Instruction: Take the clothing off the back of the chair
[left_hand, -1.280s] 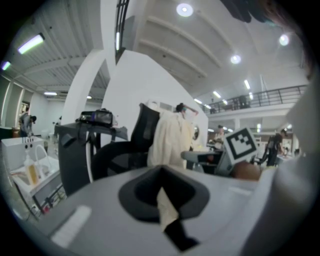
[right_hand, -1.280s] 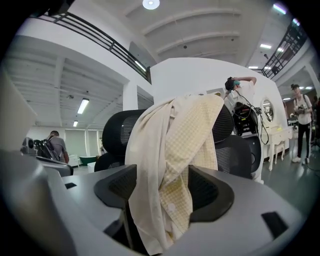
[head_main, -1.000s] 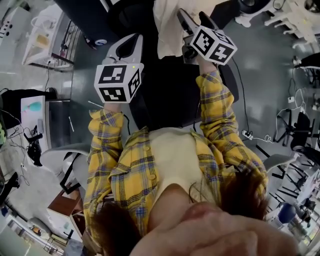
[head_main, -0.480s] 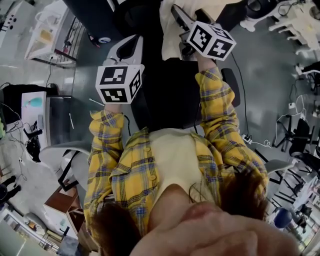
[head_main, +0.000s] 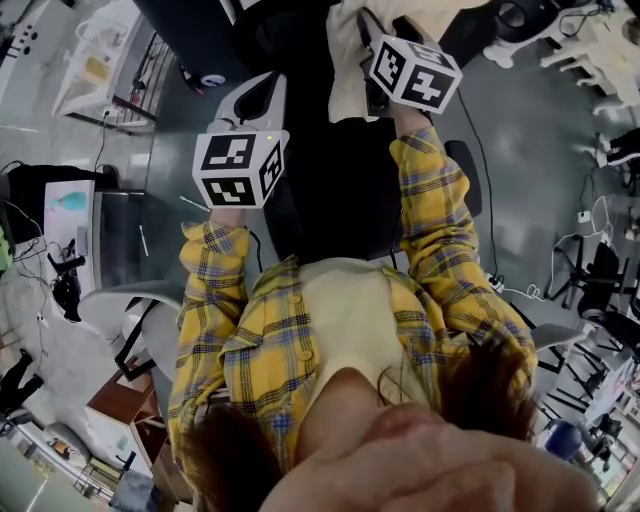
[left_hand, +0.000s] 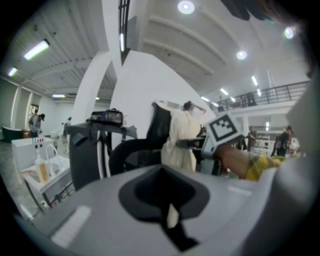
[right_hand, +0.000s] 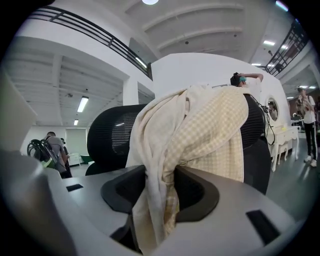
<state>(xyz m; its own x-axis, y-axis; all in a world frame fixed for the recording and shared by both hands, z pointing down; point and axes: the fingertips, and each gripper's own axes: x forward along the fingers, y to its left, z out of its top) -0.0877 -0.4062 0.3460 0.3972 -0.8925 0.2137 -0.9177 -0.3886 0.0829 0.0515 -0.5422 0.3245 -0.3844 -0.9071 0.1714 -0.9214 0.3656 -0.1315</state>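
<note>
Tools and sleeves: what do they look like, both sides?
Left tool and right tool: light grey moulded bodies with dark recesses around the jaws, each carrying a white cube of black square markers. No cables visible. Sleeves: yellow plaid with blue-grey stripes, over a pale yellow top. Right tool's jaws have just been closing, cream clothing between them.

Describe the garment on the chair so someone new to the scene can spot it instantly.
Find the black mesh-backed office chair in the open hall. Draped over its back hangs the cream garment, part plain, part fine check. It is the only pale cloth on that dark chair, and the right gripper, whose jaws have just been closing, pinches a fold of it.
</note>
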